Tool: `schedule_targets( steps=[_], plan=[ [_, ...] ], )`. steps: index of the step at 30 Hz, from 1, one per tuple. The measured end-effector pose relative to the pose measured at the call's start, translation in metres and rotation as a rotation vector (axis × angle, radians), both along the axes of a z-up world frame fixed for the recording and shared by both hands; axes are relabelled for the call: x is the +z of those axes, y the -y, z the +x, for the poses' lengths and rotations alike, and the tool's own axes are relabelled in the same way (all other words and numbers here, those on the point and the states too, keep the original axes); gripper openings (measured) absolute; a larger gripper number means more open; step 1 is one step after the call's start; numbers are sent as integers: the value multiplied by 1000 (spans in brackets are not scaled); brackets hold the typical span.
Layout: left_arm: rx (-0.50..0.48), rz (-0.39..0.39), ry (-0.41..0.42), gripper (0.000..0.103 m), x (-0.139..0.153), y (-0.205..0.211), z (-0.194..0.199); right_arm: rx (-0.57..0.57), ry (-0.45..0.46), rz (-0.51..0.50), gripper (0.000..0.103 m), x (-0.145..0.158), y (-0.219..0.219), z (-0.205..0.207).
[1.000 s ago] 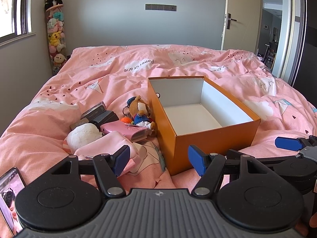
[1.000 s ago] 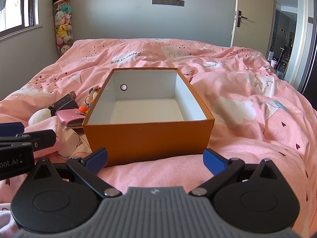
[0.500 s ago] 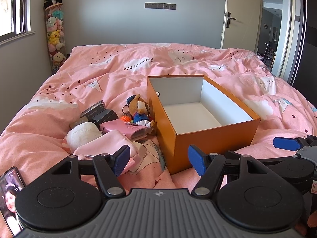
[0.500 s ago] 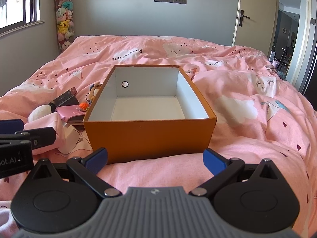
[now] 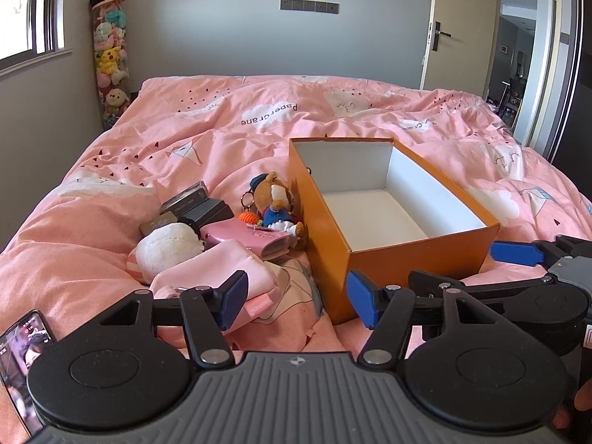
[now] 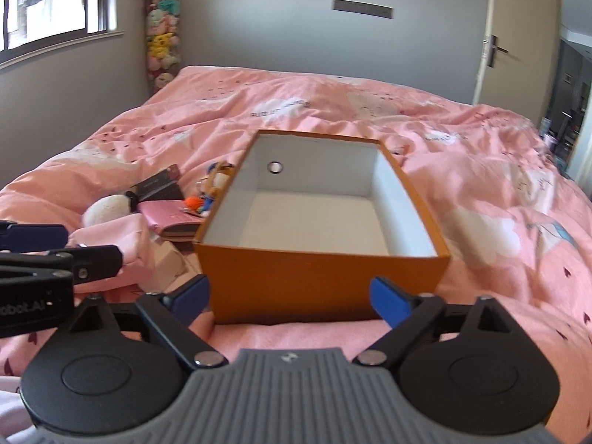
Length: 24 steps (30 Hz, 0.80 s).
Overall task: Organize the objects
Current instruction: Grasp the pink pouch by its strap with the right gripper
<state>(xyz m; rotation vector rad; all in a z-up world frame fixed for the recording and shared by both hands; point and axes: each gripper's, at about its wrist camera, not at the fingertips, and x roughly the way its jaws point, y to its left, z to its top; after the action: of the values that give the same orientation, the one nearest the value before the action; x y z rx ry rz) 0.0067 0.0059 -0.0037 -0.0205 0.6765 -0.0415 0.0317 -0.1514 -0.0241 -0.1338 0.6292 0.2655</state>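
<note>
Start of sorting: both grippers, left (image 5: 296, 298) and right (image 6: 288, 298), jaws spread but just narrowing, empty. Next, grab the pink pouch (image 5: 207, 277) at ten o'clock of the box (image 5: 418, 259).

Bright daylight from window (image 5: 26, 18) at left – right wrist view motion-blurred – fisheye-bent edges.

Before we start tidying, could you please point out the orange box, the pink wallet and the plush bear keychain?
orange box (image 6: 322, 277): right wrist view, on its near outer wall.
pink wallet (image 5: 240, 235): left wrist view, on its top face.
plush bear keychain (image 5: 275, 199): left wrist view, on its body.
</note>
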Motion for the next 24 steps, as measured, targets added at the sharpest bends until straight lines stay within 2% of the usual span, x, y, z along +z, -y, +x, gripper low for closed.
schedule_targets(
  steps=[4, 8, 14, 18, 20, 24],
  plan=[
    [28, 18, -29, 71, -1, -10, 4, 103, 22, -48, 70, 2, -19, 5],
    [67, 14, -73, 64, -4, -24, 10, 211, 51, -107, 59, 2, -41, 9],
    [133, 51, -117, 62, -10, -44, 16, 386, 68, -188, 53, -4, -74, 16],
    [149, 86, -160, 62, -16, -52, 19, 517, 74, -266, 43, -10, -94, 18],
    [151, 86, -180, 62, -19, -57, 20, 582, 58, -287, 38, -13, -103, 21],
    [163, 53, -209, 62, -25, -70, 22, 710, 33, -334, 37, -21, -120, 22]
  ],
)
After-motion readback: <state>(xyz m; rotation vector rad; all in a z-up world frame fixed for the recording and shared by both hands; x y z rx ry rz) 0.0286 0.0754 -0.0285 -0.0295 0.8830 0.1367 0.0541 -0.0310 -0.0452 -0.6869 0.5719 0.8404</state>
